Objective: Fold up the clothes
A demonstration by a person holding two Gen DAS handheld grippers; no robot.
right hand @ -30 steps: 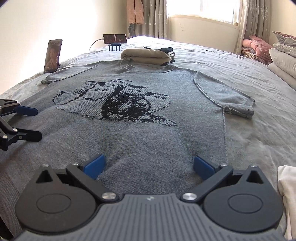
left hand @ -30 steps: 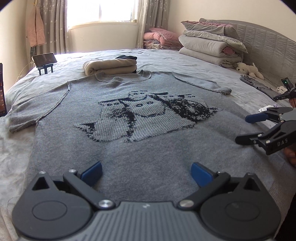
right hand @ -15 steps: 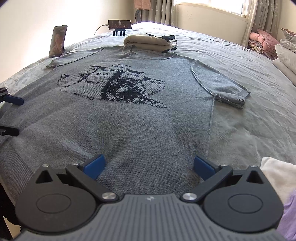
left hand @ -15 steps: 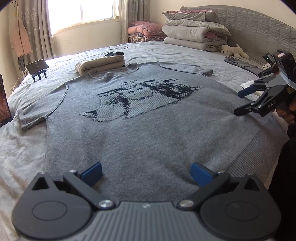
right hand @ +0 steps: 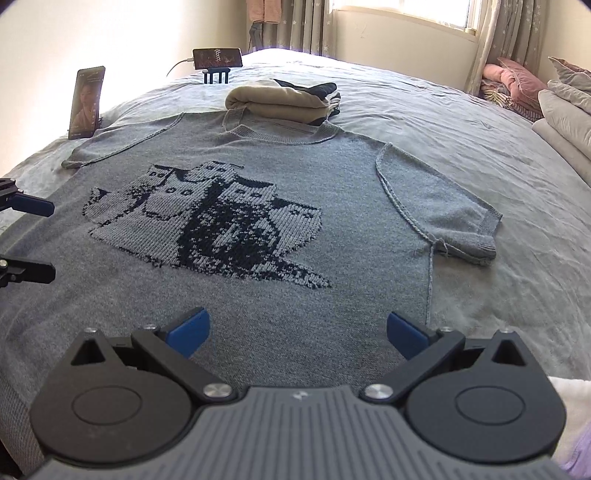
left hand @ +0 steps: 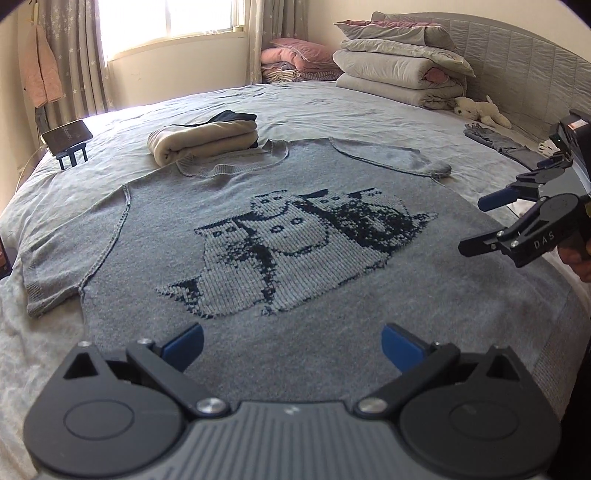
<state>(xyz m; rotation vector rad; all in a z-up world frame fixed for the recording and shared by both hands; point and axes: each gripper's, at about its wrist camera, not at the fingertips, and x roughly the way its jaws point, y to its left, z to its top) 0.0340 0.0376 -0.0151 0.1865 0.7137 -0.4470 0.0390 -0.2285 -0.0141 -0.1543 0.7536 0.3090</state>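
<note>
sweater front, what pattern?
Grey sweater with a dark-and-light knitted cat motif; clearest in left wrist view.

Daylight pours through a curtained window (left hand: 170, 22) onto a wide bed (left hand: 332, 107) with a grey cover. A padded grey headboard (left hand: 517, 74) backs stacked quilts (left hand: 399, 74).

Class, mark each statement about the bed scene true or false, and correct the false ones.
1. The grey sweater lies spread flat, front up. True.
2. The left gripper is shut on the hem. False: its jaws are wide open and hold nothing.
3. A folded beige garment sits just beyond the collar. True.
4. The right gripper is open. True.
5. Both sleeves are folded in over the cat design. False: each sleeve lies out to its side.
</note>
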